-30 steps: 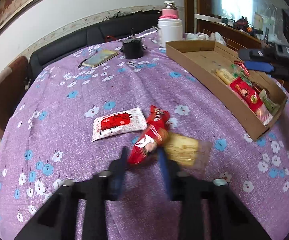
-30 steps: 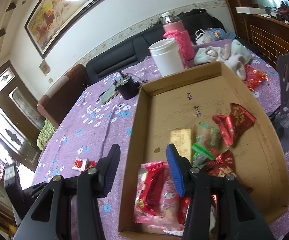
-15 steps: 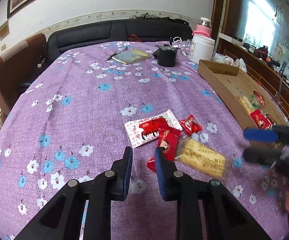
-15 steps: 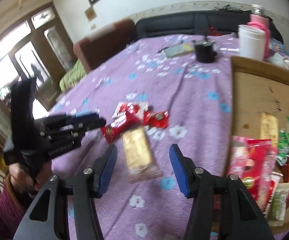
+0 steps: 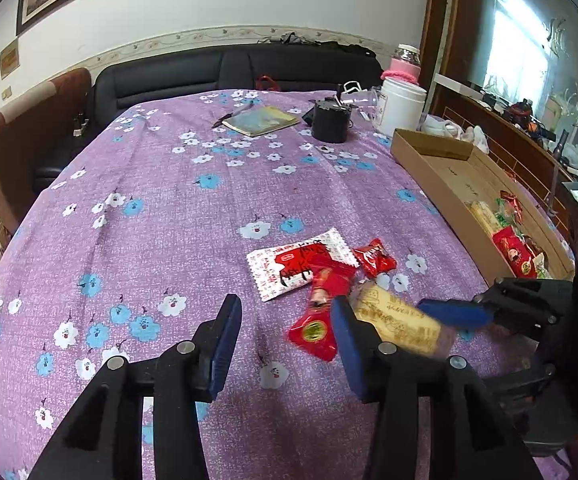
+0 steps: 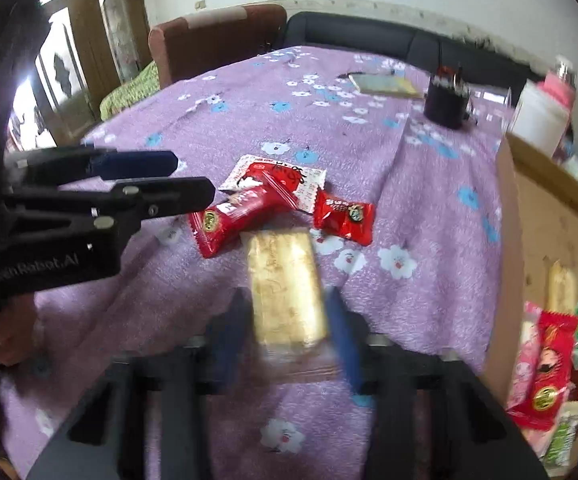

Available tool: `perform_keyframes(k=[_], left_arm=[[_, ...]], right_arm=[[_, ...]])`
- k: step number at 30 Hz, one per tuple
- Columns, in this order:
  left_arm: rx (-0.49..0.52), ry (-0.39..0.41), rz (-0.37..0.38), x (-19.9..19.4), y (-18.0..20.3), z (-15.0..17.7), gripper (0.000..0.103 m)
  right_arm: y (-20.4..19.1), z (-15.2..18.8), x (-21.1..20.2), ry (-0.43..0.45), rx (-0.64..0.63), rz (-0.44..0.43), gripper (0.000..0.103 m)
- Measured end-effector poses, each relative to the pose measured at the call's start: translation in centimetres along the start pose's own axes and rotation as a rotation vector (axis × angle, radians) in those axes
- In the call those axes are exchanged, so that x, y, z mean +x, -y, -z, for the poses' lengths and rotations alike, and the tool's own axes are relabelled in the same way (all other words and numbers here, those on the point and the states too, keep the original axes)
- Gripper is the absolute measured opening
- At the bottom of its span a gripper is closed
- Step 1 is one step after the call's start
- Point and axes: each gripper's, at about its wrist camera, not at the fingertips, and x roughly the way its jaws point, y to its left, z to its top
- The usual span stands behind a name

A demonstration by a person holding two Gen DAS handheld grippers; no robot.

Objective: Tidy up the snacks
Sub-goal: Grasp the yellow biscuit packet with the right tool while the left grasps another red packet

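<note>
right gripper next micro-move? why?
Probably close the right gripper on the yellow biscuit packet. Its blurred fingers already sit either side of the packet's near end, open, on the purple tablecloth. The left gripper is open and holds nothing, and the cardboard box with the sorted snacks waits on the right.

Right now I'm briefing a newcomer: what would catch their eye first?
The loose snacks mid-table: a golden biscuit pack between the right gripper fingers, beside a long red packet and a white-and-red packet. Then the cardboard box of sorted snacks at the table's right edge.
</note>
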Motion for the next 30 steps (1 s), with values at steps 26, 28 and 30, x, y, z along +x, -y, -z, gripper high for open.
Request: perform_keyframes(k=[26, 28, 30], left_arm=[[0.100, -0.082, -0.193, 3.6, 4.5, -0.1, 0.022], [0.093, -0.058, -0.174, 3.0, 4.3, -0.1, 0.022], [0.074, -0.044, -0.155, 2.5, 3.8, -0.2, 0.022]], right_arm=[[3.4, 0.9, -1.1, 0.008, 0.182, 0.017, 0.033], [3.2, 0.9, -1.1, 0.010, 0.165, 0.029, 0.033], [3.0, 1.0, -1.0, 0.011, 0.156, 0.040, 0.033]])
